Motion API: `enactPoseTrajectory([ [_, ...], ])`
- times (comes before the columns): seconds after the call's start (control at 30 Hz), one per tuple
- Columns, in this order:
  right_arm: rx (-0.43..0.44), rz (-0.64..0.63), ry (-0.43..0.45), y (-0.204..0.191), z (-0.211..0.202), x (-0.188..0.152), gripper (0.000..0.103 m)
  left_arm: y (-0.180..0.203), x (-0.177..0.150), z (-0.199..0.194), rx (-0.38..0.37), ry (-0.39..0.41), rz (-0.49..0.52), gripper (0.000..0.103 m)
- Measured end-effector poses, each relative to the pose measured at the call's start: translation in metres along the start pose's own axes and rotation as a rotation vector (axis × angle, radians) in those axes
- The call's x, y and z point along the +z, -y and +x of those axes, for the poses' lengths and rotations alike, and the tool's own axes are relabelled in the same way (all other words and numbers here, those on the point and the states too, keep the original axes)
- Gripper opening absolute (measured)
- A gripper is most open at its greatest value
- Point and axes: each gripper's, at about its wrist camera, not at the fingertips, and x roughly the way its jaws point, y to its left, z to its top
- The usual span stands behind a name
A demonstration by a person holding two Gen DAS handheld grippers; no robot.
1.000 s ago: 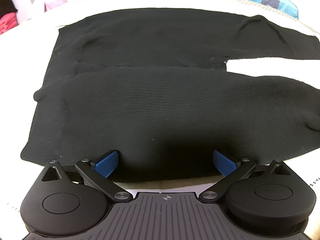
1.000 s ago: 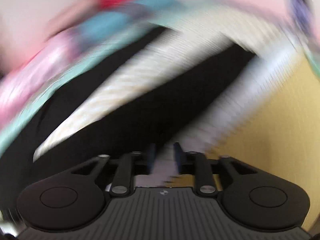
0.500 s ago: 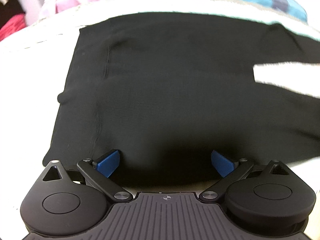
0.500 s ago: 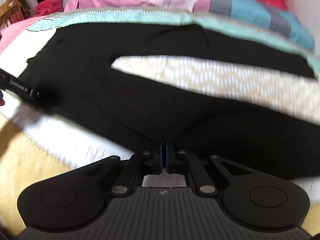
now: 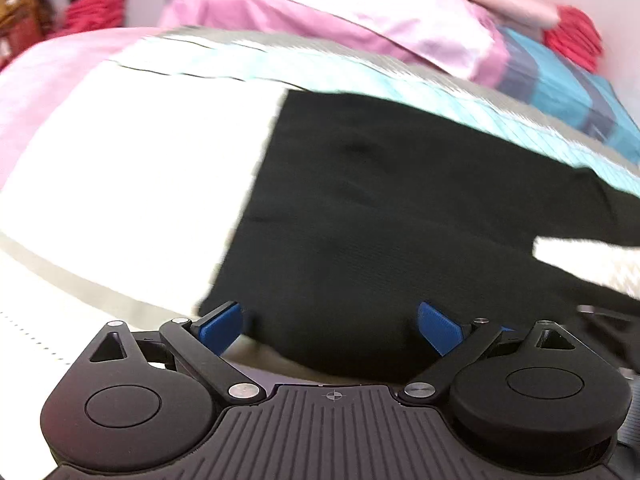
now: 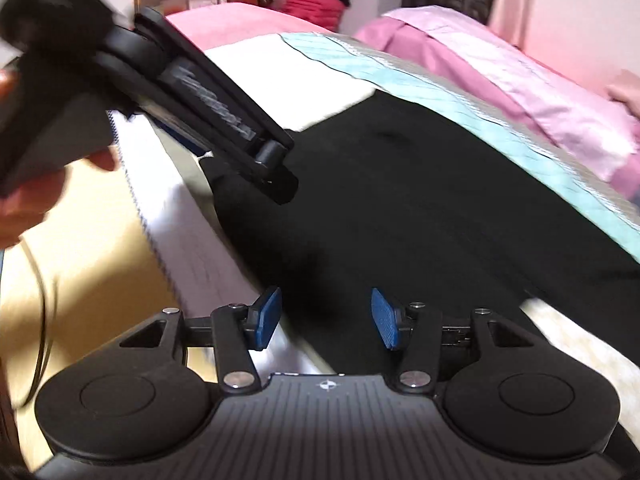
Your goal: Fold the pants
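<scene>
Black pants (image 5: pixel 392 216) lie flat on the bed, waist end to the left, the two legs running off to the right with a strip of bedding between them. My left gripper (image 5: pixel 330 326) is open and empty, its blue pads at the near waist corner. My right gripper (image 6: pixel 326 318) is open and empty over the near edge of the pants (image 6: pixel 420 208). The left gripper also shows in the right wrist view (image 6: pixel 280 168), held by a hand, over the waist corner.
The bed has a white, teal and grey striped cover (image 5: pixel 152 152), pink bedding (image 5: pixel 320 28) and a blue striped pillow (image 5: pixel 568 92) at the back. Red cloth (image 5: pixel 572 38) lies beyond. A yellow surface (image 6: pixel 88 240) lies left of the bed edge.
The right gripper has opened from shut and swung left toward the waist end. The left gripper has shifted so the pants' waist edge sits further right in its view.
</scene>
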Motion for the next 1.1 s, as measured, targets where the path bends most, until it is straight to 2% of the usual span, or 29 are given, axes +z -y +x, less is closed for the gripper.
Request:
enactPoseTrajectory([
  [0.03,0.011,0.012,-0.019,-0.002,0.015,0.004,0.055,-0.006,0.001,-0.003,0.013,0.008,-0.015,0.103],
  [0.07,0.021,0.022,-0.047,-0.005,0.029,0.006,0.035,-0.014,0.002,-0.006,0.026,0.012,-0.032,0.103],
  [0.1,0.068,0.048,-0.011,-0.006,0.032,0.004,0.006,-0.021,0.001,-0.007,0.038,0.009,-0.048,0.103],
  [0.13,0.103,0.071,-0.024,-0.007,0.033,0.006,0.006,-0.029,0.0,-0.009,0.052,0.004,-0.066,0.103],
  [0.17,0.082,0.073,-0.034,-0.012,0.029,0.012,0.006,-0.036,-0.002,-0.011,0.064,0.001,-0.082,0.103],
  [0.23,0.162,0.055,0.003,-0.026,0.014,0.017,0.006,-0.047,-0.007,-0.017,0.069,0.013,-0.108,0.103],
  [0.3,0.178,-0.026,-0.04,-0.044,0.022,0.019,0.002,-0.054,-0.009,-0.016,0.085,0.008,-0.134,0.103],
  [0.37,0.221,-0.061,-0.084,-0.049,0.029,0.012,0.003,-0.057,-0.014,-0.014,0.092,-0.01,-0.16,0.103],
  [0.4,0.237,-0.058,-0.079,-0.047,0.025,0.013,0.007,-0.058,-0.016,-0.013,0.087,-0.009,-0.17,0.103],
  [0.43,0.274,-0.043,-0.093,-0.043,0.019,0.014,0.008,-0.059,-0.018,-0.015,0.079,0.0,-0.173,0.103],
  [0.53,0.339,0.083,-0.006,-0.005,-0.006,0.022,0.013,-0.056,-0.022,-0.014,0.1,0.007,-0.152,0.103],
  [0.57,0.326,0.119,0.018,0.009,-0.01,0.027,0.018,-0.056,-0.024,-0.014,0.108,0.009,-0.146,0.103],
  [0.63,0.275,0.13,0.054,0.027,-0.006,0.041,0.044,-0.061,-0.031,-0.017,0.119,0.011,-0.149,0.103],
  [0.67,0.231,0.103,0.056,0.032,0.002,0.051,0.064,-0.063,-0.033,-0.018,0.12,0.009,-0.157,0.103],
  [0.7,0.212,0.075,0.048,0.035,0.012,0.06,0.067,-0.066,-0.036,-0.022,0.119,0.01,-0.167,0.103],
  [0.77,0.223,-0.002,0.037,0.029,0.035,0.076,0.066,-0.069,-0.041,-0.026,0.12,0.006,-0.182,0.103],
  [0.83,0.197,-0.042,0.012,0.017,0.068,0.086,0.065,-0.071,-0.045,-0.027,0.124,-0.004,-0.185,0.103],
  [0.87,0.185,-0.033,-0.013,0.014,0.091,0.088,0.051,-0.071,-0.048,-0.029,0.127,-0.008,-0.184,0.103],
  [0.9,0.173,-0.015,-0.05,0.013,0.114,0.087,0.029,-0.072,-0.05,-0.029,0.132,-0.013,-0.184,0.103],
  [0.97,0.149,-0.002,-0.014,0.005,0.124,0.087,0.014,-0.074,-0.054,-0.031,0.145,-0.026,-0.189,0.103],
  [1.0,0.13,-0.001,-0.017,-0.001,0.122,0.092,0.013,-0.075,-0.056,-0.032,0.144,-0.026,-0.193,0.103],
  [1.07,0.158,0.005,0.043,-0.004,0.11,0.097,0.013,-0.078,-0.059,-0.035,0.137,-0.02,-0.208,0.103],
  [1.1,0.16,-0.016,0.025,-0.007,0.116,0.097,0.013,-0.079,-0.061,-0.034,0.136,-0.024,-0.218,0.103],
])
